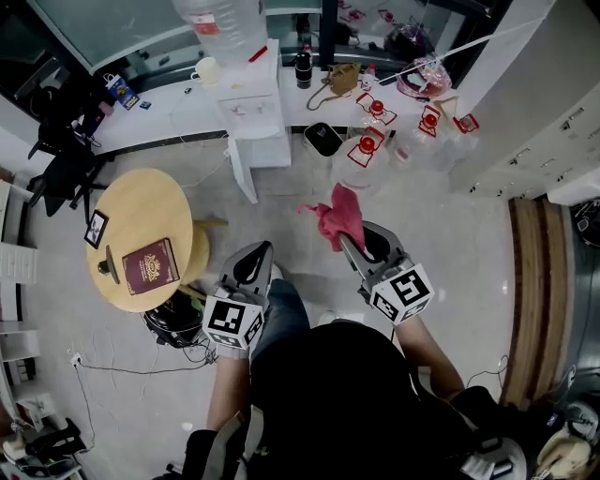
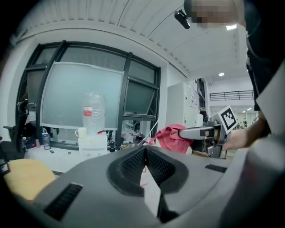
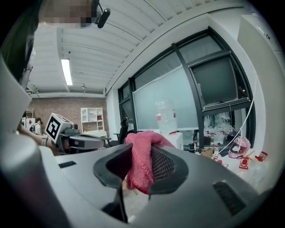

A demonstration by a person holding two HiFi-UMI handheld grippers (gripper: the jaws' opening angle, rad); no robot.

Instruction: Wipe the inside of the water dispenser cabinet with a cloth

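Observation:
The white water dispenser [image 1: 255,117] stands against the far counter with a big clear bottle [image 1: 225,23] on top, its lower cabinet facing me. My right gripper [image 1: 349,240] is shut on a pink cloth [image 1: 336,216], held in the air well short of the dispenser. In the right gripper view the cloth [image 3: 138,171] hangs between the pads, and the dispenser [image 3: 177,139] shows beyond. My left gripper [image 1: 259,249] is shut and empty beside it. In the left gripper view the jaws meet tip to tip, with the dispenser [image 2: 92,147] ahead and the cloth [image 2: 168,137] at right.
A round wooden table [image 1: 122,216] with a dark red book [image 1: 150,265] stands to the left. Several clear water bottles with red caps [image 1: 367,145] and a black bin [image 1: 323,138] sit right of the dispenser. White lockers [image 1: 553,122] line the right wall.

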